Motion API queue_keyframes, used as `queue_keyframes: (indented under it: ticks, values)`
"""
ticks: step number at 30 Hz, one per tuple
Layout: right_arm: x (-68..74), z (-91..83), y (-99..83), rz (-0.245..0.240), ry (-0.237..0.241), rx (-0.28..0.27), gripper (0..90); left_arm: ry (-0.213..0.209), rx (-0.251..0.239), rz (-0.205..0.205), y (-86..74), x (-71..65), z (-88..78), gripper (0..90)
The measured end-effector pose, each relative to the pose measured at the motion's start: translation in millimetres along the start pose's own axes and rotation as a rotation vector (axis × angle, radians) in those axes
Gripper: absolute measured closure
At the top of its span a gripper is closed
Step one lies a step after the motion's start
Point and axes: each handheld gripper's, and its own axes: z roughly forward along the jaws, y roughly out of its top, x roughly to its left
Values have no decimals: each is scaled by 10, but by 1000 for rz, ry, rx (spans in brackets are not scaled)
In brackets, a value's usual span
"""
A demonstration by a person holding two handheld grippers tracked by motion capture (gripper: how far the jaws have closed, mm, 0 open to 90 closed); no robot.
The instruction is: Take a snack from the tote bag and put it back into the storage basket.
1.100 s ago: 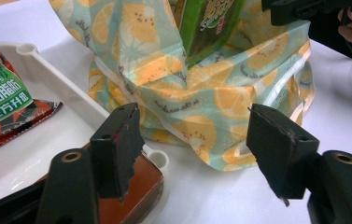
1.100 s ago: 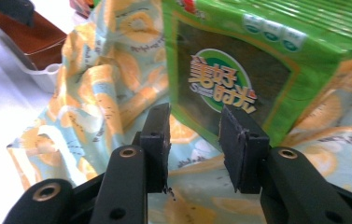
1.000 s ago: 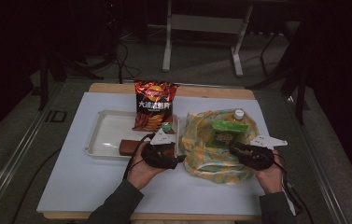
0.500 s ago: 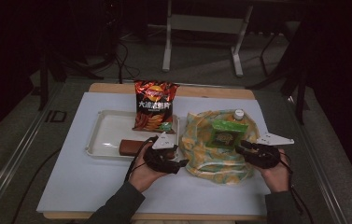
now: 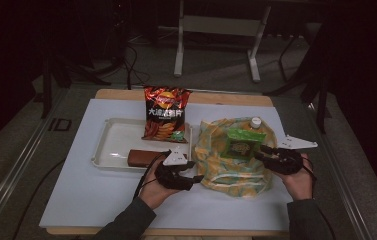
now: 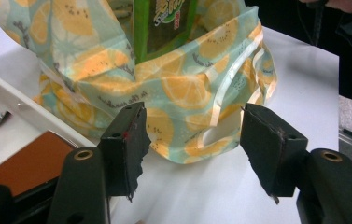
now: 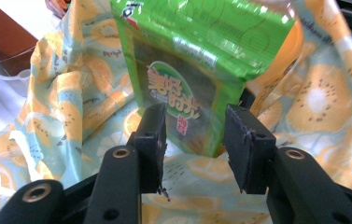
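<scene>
A cloth bag printed with orange slices lies on the white table cover. A green snack packet stands in its mouth. My left gripper sits at the bag's left edge. Its jaws have just been closing but are still open around the bag's handle loop, without touching it. My right gripper points left at the packet from the bag's right side. In the right gripper view the jaws have just been opening, and they stand apart at the packet's lower edge.
A white tray left of the bag holds a red chip bag and a brown bar. A bottle cap pokes out of the bag behind the packet. The table's front edge runs just below both hands.
The right gripper has shifted slightly to the right. The green packet stays in the bag's mouth. The left hand has hardly moved.
</scene>
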Motion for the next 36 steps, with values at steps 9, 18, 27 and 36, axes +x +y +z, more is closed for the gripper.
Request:
queue_keyframes:
  ticks: [9,18,27,36]
  values:
    - [-47,-38,116,-18,4,1,573,11,3,12,-68,-40,45,451]
    - [-107,-60,194,-3,12,-12,562,25,16,50,-166,-72,153,529]
    - [-145,-13,295,-4,36,-12,544,35,8,55,-253,-18,211,580]
    - [-187,54,374,-3,53,-27,522,33,-5,59,-317,3,267,580]
